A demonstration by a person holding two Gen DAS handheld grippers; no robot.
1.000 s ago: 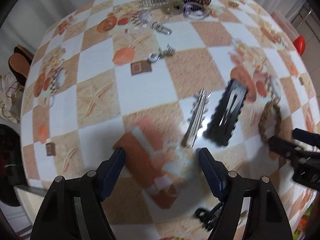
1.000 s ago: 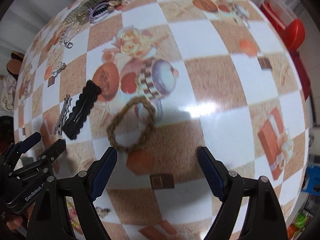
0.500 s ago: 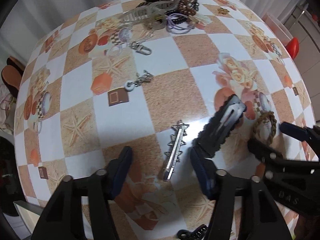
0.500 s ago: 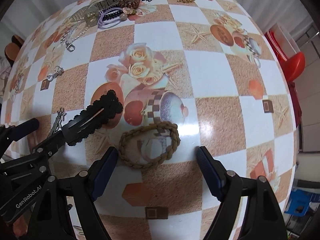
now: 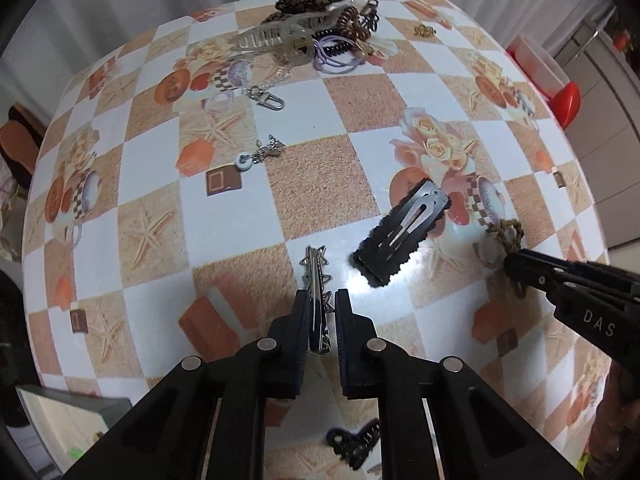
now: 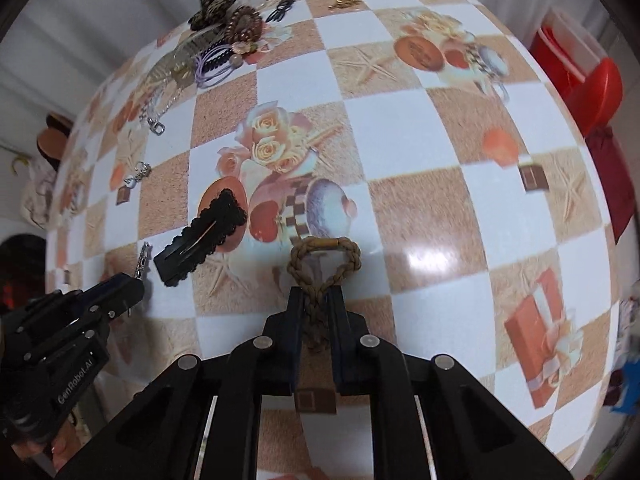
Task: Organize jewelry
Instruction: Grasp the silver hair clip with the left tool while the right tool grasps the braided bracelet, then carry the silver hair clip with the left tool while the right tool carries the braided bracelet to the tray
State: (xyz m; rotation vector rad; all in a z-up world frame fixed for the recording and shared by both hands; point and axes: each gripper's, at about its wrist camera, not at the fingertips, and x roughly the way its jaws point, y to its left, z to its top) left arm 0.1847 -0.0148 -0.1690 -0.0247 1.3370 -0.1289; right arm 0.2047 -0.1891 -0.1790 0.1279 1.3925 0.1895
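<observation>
A: On the bench (image 5: 168,160), in the left wrist view, what has the left gripper (image 5: 322,312) got?

B: Its jaws have just been closing and now pinch the near end of the silver star hair clip (image 5: 316,276), whose far end pokes out ahead of the fingers. Just to the right lies the black scalloped snap clip (image 5: 402,236), apart from it. At the far edge sits a heap of hair ties and claw clips (image 5: 308,28).

A: And in the right wrist view?

B: The right gripper (image 6: 316,312) has just been closing too; it is clamped on the brown braided hair tie (image 6: 324,256), squeezing its near part flat while the loop bulges beyond the tips. The black snap clip lies to the left, not touching.
</observation>
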